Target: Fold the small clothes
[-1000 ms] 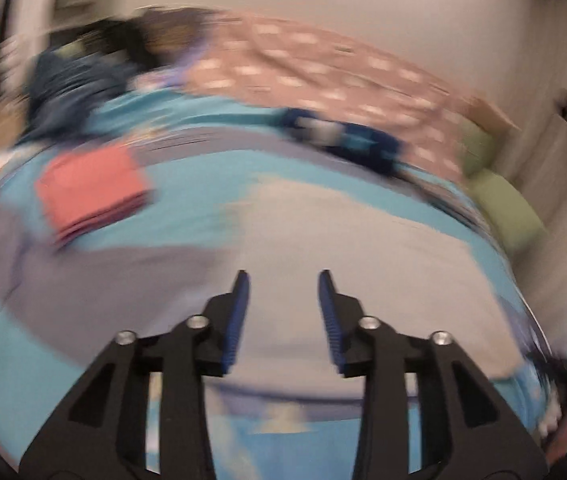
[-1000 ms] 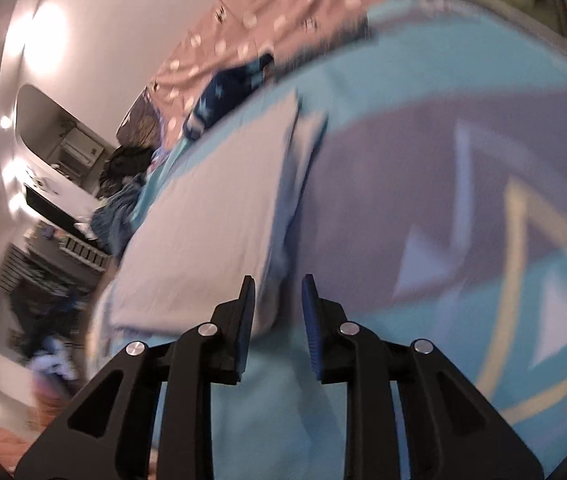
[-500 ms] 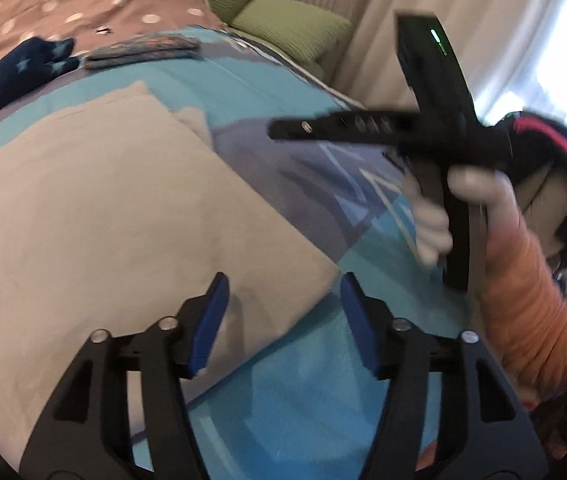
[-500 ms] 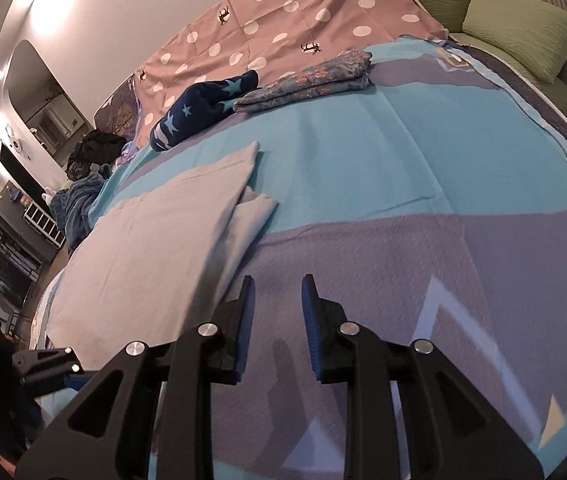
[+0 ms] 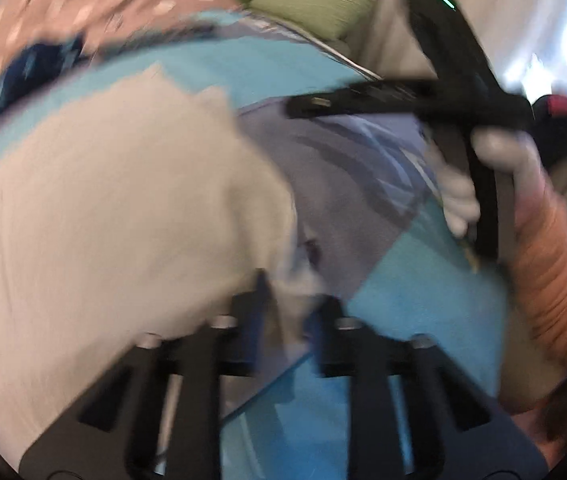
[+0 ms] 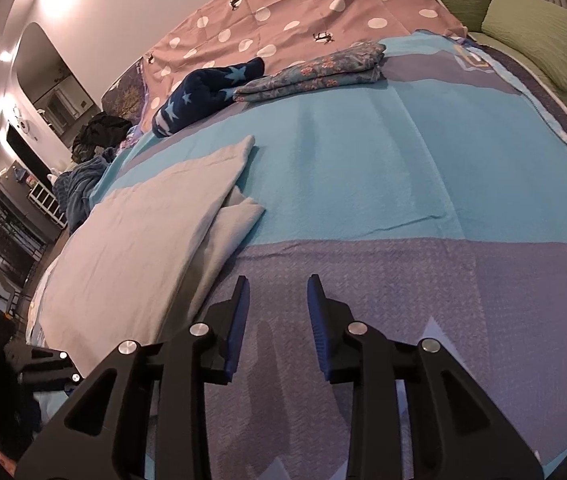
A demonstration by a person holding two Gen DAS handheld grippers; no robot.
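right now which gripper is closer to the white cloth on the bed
Left. The left gripper is closing with a corner of the white cloth between its fingers; the right gripper, opening, hovers over bare blanket beside the cloth.

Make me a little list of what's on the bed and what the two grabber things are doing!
bed cover: blue and purple blanket
being folded: pale cloth, lying flat
left hand-held gripper: jaws closing on the pale cloth's corner
right hand-held gripper: jaws opening, nothing between them, over bare blanket
already folded: flowery cloth
beside it: dark blue star cloth
far side: green pillows
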